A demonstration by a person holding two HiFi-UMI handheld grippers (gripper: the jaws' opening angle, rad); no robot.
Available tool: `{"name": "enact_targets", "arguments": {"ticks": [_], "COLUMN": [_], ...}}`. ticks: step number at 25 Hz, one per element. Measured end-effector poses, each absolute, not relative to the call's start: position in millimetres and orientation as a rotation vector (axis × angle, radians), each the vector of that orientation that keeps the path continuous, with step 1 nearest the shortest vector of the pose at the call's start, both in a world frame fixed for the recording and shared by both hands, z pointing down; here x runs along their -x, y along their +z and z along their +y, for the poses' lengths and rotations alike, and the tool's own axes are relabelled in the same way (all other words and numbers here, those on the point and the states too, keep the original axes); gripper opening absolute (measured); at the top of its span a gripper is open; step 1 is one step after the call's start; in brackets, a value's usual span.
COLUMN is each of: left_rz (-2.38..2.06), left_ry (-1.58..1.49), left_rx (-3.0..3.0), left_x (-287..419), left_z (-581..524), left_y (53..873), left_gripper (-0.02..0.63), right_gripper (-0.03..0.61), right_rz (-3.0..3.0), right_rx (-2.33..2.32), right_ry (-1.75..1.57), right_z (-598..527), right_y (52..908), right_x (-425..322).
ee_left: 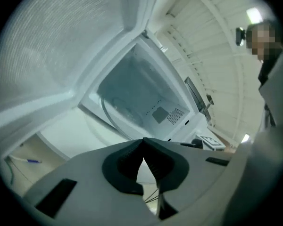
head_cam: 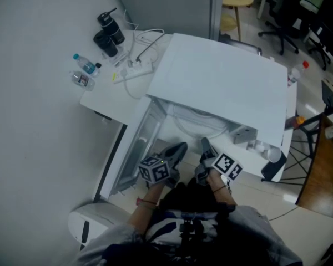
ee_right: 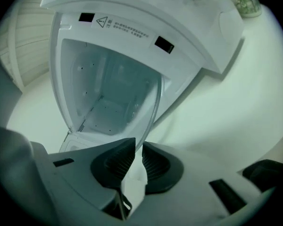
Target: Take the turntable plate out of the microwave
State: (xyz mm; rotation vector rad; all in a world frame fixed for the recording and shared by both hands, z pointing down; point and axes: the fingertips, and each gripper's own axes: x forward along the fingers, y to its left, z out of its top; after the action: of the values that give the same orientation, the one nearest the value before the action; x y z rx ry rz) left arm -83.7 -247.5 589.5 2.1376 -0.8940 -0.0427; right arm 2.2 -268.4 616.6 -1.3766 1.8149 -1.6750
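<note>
A white microwave (head_cam: 222,87) stands on a white table (head_cam: 108,101) with its door (head_cam: 130,148) swung open to the left. The round glass turntable plate (head_cam: 202,123) sticks partly out of the cavity's mouth. My right gripper (head_cam: 206,148) is shut on the plate's near rim. In the right gripper view the plate (ee_right: 151,107) rises edge-on from between the pads of that gripper (ee_right: 138,144), in front of the cavity (ee_right: 108,102). My left gripper (head_cam: 175,151) hangs just left of it, shut and empty. In the left gripper view its tips (ee_left: 143,140) meet below the plate's rim (ee_left: 111,119).
A power strip with cables (head_cam: 137,68), black mugs (head_cam: 108,35) and water bottles (head_cam: 84,65) lie on the table behind the door. Small items (head_cam: 261,147) sit right of the microwave. A white bin (head_cam: 86,223) stands on the floor at the lower left.
</note>
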Motion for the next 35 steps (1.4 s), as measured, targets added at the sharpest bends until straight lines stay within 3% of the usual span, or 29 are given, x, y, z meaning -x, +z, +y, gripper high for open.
{"name": "enact_targets", "arguments": {"ticks": [2,5,9,17,19,23,26,27,30,35], "left_rz": [-0.858,-0.81,-0.804,-0.756,-0.774,-0.686,-0.641,-0.608,-0.564,-0.57], "left_ry": [-0.101,-0.139,-0.264,-0.397,-0.37,-0.435,-0.469,-0.503,-0.561,-0.509], "left_rx": [-2.05,-1.939,-1.808,-1.743,-1.753,-1.75,-1.733,-1.722,-1.694,-1.726], "left_x": [81.0,76.4,76.8,65.1,67.9,62.4,57.1,54.2,52.8,58.6], "left_z": [-249.1,-251.0,-268.2,-309.1,-310.7,-301.4,-293.1,-290.4,-282.4,-267.5], "left_y": [596.4,610.9,617.3,618.1,624.0,614.5,606.6,602.1,595.8,598.1], "left_gripper": [0.001,0.097,0.155,0.146,0.043,0.026,0.027,0.026,0.026,0.028], "right_gripper": [0.046,0.046,0.046,0.049,0.051,0.074,0.11,0.165,0.222,0.224], "right_rz": [1.824,1.831,1.86,1.954,1.996,2.18,2.314,2.297,2.136,2.046], "right_rx": [1.373,1.377,1.403,1.39,1.389,1.376,1.327,1.294,1.215,1.185], "right_ry": [-1.678,-1.674,-1.656,-1.643,-1.633,-1.541,-1.424,-1.418,-1.495,-1.548], "right_z": [-260.6,-256.6,-253.8,-241.3,-238.8,-232.3,-230.4,-231.2,-237.1,-263.6], "right_y": [618.7,619.1,619.2,619.4,619.6,617.4,612.9,611.1,614.0,624.1], "right_x": [-2.7,-4.4,-9.8,-5.0,-4.1,-5.3,-13.5,-18.5,-34.2,-39.7]}}
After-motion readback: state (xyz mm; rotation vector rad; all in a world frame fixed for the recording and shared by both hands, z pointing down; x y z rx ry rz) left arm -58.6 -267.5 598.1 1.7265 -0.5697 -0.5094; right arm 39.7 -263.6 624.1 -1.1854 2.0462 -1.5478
